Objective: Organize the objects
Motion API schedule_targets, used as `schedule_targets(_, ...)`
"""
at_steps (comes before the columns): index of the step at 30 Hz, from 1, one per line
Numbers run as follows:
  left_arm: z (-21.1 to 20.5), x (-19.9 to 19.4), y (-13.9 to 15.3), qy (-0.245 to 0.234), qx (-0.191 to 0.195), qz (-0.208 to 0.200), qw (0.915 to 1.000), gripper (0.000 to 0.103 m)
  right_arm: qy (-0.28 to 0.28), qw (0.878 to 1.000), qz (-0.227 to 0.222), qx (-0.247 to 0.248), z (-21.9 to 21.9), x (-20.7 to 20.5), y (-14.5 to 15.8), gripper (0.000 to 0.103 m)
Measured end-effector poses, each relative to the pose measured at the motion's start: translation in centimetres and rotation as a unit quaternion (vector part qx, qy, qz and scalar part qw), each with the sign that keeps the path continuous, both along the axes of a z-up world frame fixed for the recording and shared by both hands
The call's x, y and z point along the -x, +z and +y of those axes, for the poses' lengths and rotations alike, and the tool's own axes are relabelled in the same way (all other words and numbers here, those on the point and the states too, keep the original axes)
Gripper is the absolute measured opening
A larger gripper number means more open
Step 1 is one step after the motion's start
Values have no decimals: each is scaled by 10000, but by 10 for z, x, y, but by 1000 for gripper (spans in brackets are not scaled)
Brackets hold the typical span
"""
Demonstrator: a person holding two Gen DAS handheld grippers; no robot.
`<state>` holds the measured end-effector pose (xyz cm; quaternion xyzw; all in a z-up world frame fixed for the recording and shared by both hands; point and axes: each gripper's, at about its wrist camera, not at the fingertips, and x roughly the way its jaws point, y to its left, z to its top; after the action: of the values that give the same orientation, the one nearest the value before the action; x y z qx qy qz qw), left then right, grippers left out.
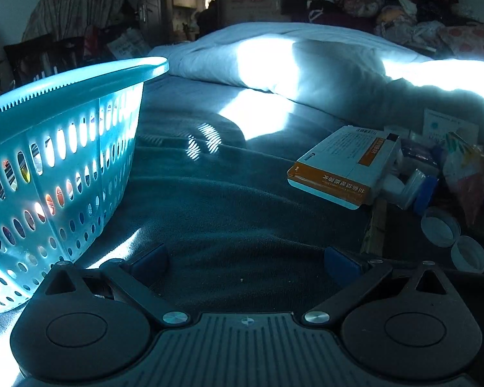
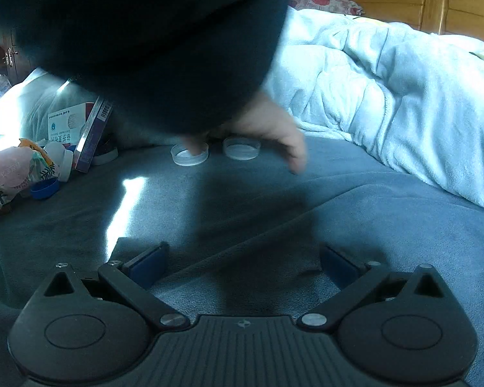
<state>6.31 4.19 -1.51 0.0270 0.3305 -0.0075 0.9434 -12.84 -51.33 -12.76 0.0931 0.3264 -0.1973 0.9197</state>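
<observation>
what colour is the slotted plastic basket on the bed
Light turquoise blue basket, with rows of oval slots in its wall; clearest in the left wrist view.

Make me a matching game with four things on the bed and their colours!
Things:
1. basket
2. quilt
3. medicine box
4. bottle cap

Colours:
A. white with orange edges
B. dark blue
C. turquoise with holes
D. pale and fluffy

Pairs: 1-C, 2-D, 3-A, 4-B
</observation>
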Motion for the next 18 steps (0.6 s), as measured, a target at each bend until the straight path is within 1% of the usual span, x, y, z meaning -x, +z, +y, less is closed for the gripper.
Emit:
schedule_targets(10, 2, -1, 0, -18, 109, -9, 9999, 103, 4, 10000, 1, -3, 0, -1, 0, 103)
schedule_targets(14, 1, -1, -1, -13, 65, -15, 10000, 103, 5, 10000, 3, -4, 0, -1, 0, 103)
schedule_targets(18, 3, 0, -1, -22, 192, -37, 9998, 103, 5, 10000, 3, -3, 0, -1, 0, 103)
